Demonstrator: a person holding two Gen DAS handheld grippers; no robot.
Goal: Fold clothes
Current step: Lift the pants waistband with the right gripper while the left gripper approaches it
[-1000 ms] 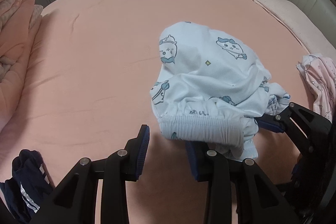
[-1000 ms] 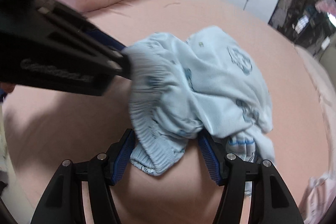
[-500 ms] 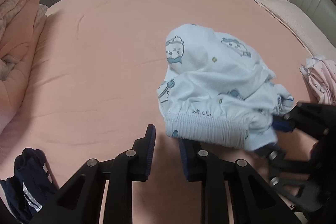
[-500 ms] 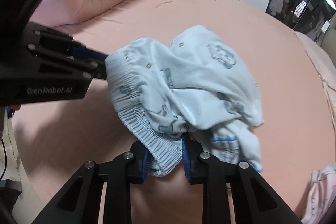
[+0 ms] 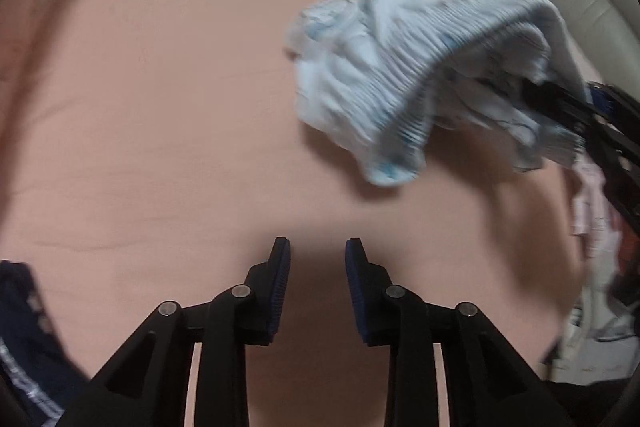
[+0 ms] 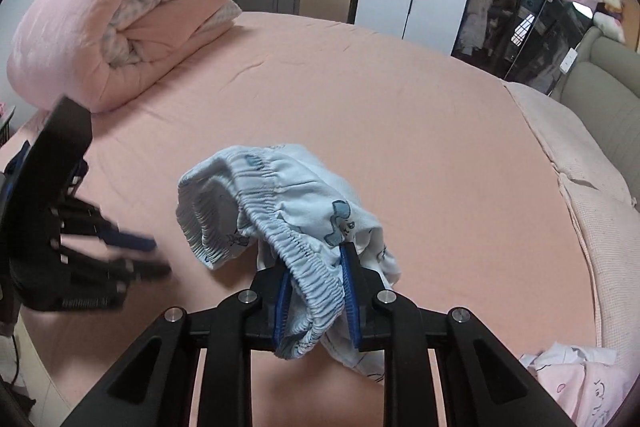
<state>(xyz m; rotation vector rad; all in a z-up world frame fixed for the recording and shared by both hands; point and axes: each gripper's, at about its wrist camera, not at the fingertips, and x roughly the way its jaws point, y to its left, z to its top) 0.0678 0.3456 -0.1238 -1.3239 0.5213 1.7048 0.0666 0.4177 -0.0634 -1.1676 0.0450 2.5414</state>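
Pale-blue printed shorts [image 6: 280, 211], blurred in the left view, hang clamped in the right gripper [image 6: 316, 291]; left gripper [image 5: 318, 283] gapes empty.

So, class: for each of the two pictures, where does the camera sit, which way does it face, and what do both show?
Left wrist: on the left claw, open and empty, facing the pink bedsheet.
Right wrist: on the right claw, clamping the elastic waistband, facing the rolled pink quilt.
Shared: the pale blue cartoon-print shorts and bedsheet; each view also shows the other claw.
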